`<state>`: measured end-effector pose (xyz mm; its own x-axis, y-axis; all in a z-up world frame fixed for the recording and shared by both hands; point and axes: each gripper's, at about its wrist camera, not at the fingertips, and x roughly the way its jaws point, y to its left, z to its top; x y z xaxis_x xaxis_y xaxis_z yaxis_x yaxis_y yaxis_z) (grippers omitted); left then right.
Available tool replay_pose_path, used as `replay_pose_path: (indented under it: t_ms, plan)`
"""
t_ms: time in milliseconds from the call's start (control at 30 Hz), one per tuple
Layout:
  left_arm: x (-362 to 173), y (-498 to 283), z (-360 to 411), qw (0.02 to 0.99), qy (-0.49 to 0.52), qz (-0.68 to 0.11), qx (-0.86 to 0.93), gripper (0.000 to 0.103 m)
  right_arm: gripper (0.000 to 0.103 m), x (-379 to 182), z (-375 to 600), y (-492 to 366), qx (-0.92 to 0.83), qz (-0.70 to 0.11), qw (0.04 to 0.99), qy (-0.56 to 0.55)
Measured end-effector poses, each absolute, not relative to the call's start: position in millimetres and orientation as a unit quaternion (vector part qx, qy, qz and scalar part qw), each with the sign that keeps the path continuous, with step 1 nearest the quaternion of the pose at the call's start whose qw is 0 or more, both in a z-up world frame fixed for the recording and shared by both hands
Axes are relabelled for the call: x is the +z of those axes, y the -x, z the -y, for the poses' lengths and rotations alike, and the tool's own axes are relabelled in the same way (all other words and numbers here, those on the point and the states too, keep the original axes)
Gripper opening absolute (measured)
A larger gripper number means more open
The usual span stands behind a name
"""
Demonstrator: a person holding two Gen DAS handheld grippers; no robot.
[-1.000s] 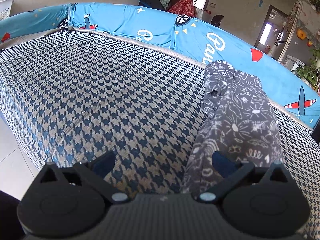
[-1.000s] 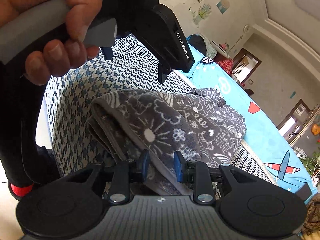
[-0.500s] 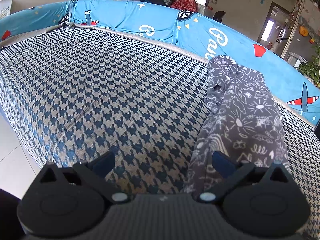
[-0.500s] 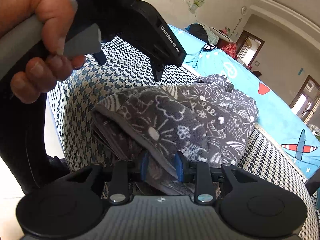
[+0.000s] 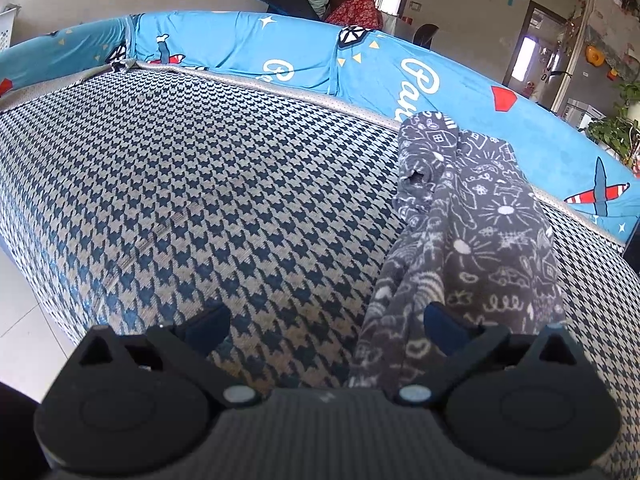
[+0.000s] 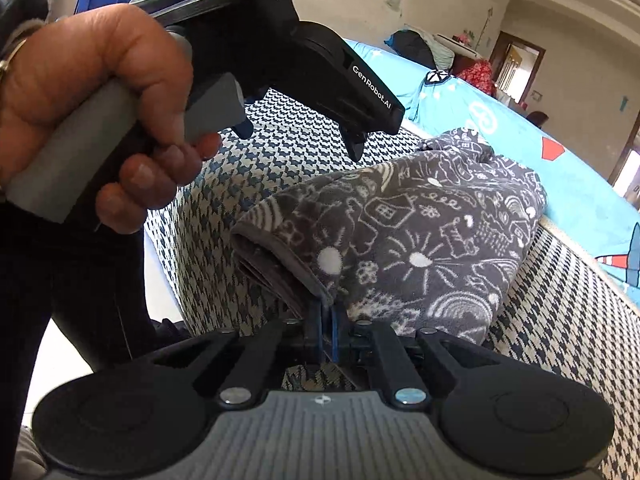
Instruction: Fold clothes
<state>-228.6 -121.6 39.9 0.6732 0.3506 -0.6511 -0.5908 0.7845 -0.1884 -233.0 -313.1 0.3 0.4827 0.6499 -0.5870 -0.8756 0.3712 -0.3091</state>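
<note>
A grey garment with white doodle print point(image 5: 476, 240) lies folded in a long bundle on the houndstooth sofa seat point(image 5: 200, 200). My left gripper point(image 5: 326, 326) is open just above the seat, its right finger resting against the garment's near end. In the right wrist view the garment point(image 6: 420, 240) fills the middle, its folded hem facing me. My right gripper point(image 6: 325, 330) is shut on the garment's near hem edge. The left gripper point(image 6: 300, 136), held by a hand, hovers open above the garment's left side.
A blue printed sofa back point(image 5: 360, 68) runs along the far side. The seat's front edge drops to a white tiled floor point(image 5: 24, 320) at the left. The person's dark-clothed legs point(image 6: 80, 300) stand left of the sofa. Doorways and plants are in the background.
My right gripper has closed from nearly open to shut on the garment's hem. The left gripper has shifted slightly but stays open over the seat.
</note>
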Motion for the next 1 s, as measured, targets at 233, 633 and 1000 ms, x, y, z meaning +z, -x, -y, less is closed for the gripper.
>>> replay_pose_path:
  t_ms: [233,633,1000]
  plan:
    - [44,219,143,0.912,0.166,-0.300,0.226,0.103,0.018,4,319,235,0.486,-0.184,0.807,0.280]
    - [45,214,151,0.917,0.161,-0.298,0.213,0.103,0.023,32,370,212,0.457,-0.259,0.840,0.134]
    - [37,208,163,0.915,0.150,-0.320,0.193,0.103,0.034,29,399,170,0.370,-0.338,0.865,-0.002]
